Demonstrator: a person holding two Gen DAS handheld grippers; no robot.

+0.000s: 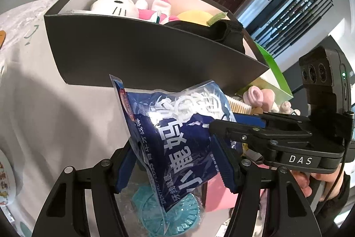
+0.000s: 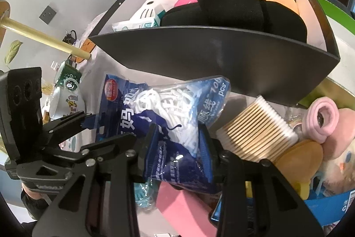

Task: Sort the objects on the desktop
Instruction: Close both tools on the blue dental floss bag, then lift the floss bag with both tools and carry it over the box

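Two claws grip one blue bag of dental floss picks (image 1: pixel 177 139): the left claw (image 1: pixel 177 163) clamps its lower part, and the right claw (image 2: pixel 179 146) pinches its side between blue pads. Below lie a teal disc (image 1: pixel 170 214) and cotton swabs (image 2: pixel 255 128). Beyond, on the tabletop (image 1: pixel 55 108), stands a dark box (image 1: pixel 142 54) holding plush toys (image 1: pixel 115 6).
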